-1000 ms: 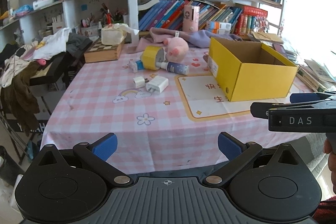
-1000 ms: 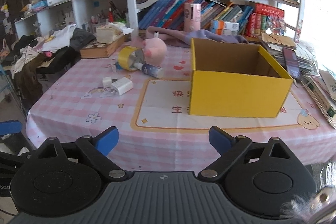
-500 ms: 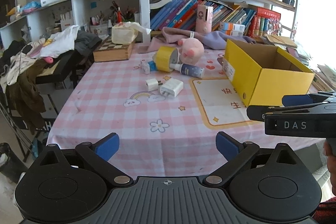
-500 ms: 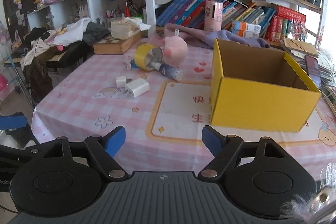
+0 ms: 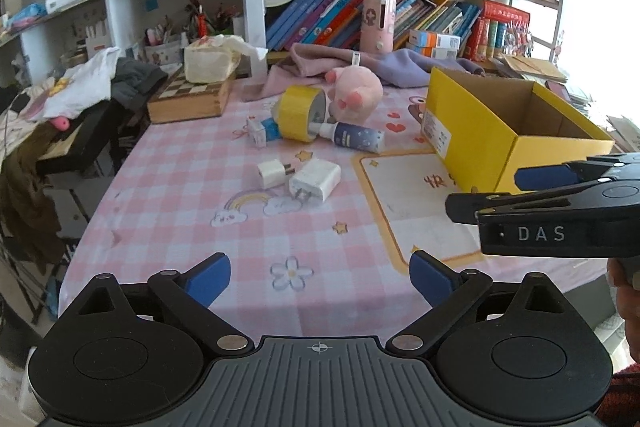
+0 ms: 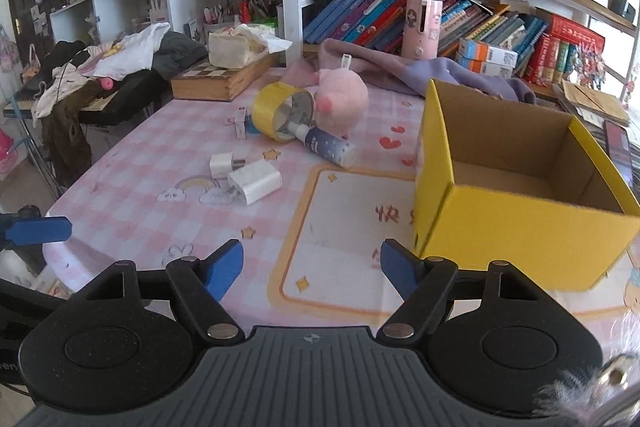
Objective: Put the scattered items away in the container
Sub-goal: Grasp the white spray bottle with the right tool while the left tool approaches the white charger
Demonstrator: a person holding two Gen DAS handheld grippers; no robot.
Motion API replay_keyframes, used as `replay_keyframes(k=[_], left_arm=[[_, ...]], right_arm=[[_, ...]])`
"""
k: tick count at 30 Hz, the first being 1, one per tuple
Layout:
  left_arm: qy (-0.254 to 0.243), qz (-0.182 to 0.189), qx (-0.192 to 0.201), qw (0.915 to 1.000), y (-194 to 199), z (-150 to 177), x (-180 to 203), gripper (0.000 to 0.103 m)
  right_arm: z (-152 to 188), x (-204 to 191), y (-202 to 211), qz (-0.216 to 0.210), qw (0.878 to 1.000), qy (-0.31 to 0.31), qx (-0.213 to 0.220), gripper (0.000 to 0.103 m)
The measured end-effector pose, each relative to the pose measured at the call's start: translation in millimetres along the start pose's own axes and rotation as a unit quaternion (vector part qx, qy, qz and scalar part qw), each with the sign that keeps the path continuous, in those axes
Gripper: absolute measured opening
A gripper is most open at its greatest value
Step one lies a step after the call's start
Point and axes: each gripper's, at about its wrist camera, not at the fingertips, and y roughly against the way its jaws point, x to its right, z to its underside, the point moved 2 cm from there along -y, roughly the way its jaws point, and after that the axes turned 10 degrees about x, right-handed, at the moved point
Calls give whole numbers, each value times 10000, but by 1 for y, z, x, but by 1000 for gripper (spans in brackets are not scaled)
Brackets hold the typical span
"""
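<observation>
An empty yellow cardboard box (image 5: 500, 131) (image 6: 516, 203) stands on the right of the pink checked table. Left of it lie a pink plush pig (image 5: 354, 91) (image 6: 342, 98), a yellow tape roll (image 5: 298, 113) (image 6: 280, 109), a blue spray bottle (image 5: 354, 136) (image 6: 326, 143), a small blue-and-white item (image 5: 262, 131), a small white plug (image 5: 272, 174) (image 6: 221, 164) and a bigger white charger (image 5: 316, 181) (image 6: 256, 182). My left gripper (image 5: 320, 277) is open over the near table edge, nothing between its fingers. My right gripper (image 6: 312, 265) (image 5: 520, 187) has jaws closing on nothing, still wide apart.
A wooden chess box (image 5: 188, 99) with a tissue pack on it sits at the back left, a purple cloth (image 5: 384, 65) behind the pig. Bookshelves (image 6: 440, 11) rise behind the table. A clothes-covered stand (image 5: 72, 99) is to the left.
Both grippers have moved forward toward the table, so the items and box look closer. The right gripper's fingers have narrowed somewhat.
</observation>
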Motion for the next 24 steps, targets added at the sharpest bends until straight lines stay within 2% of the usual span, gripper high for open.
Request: replay_keyframes(k=[4,15,24], left_arm=[[-87,-8,16,10000,-14,-12,-2,94],[-155,-199,-157,9996,-57,-32,-17,92],[-136,-35,-419,9990,-100,-43,-12,83]], right_arm=[[-13,-1,-18,-131,9999,40,19,71],[-44,-7,-77,-503,9984,237,-101,71],[-60,8,-127,-496,9979,218,-349,71]])
